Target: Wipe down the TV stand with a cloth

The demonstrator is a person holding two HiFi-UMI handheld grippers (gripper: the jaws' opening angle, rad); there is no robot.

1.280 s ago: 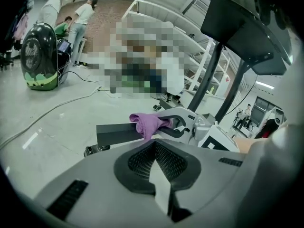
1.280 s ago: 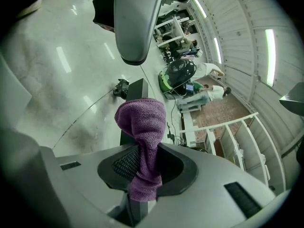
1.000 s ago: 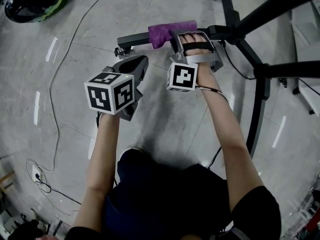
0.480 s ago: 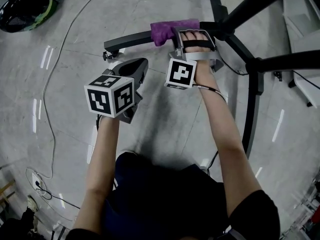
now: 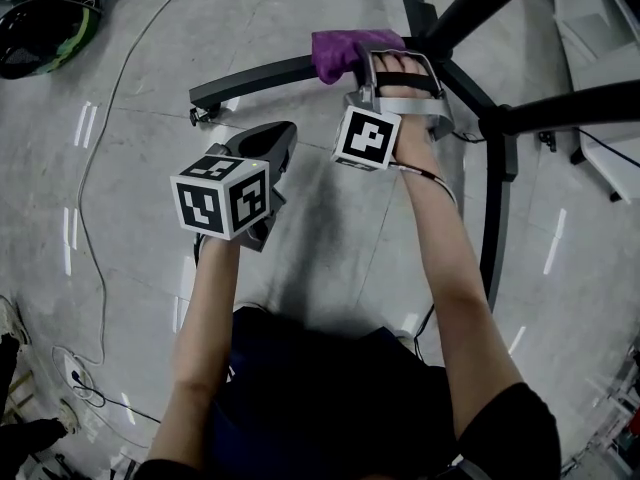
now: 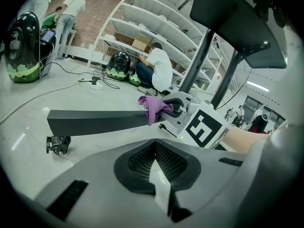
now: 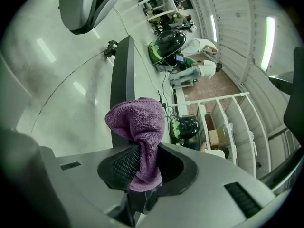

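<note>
Hovering at centre left of the head view, left gripper (image 5: 272, 146): jaws pressed together, nothing between them. Right gripper (image 5: 368, 72), upper centre: jaws pinching purple cloth (image 5: 345, 50). Cloth lies against the dark leg of the TV stand (image 5: 250, 76). Grey floor (image 5: 150, 198) beyond, with a cable (image 5: 108, 158) at left.

The purple cloth (image 7: 137, 127) is a soft towel, bunched up. Its lower part is pinched between the jaws of the right gripper (image 7: 142, 167). Its rounded free end swells out just ahead of them and lies on a dark flat leg of the TV stand (image 7: 122, 65). This leg runs on beyond the jaws to a small caster (image 7: 111, 47).
</note>
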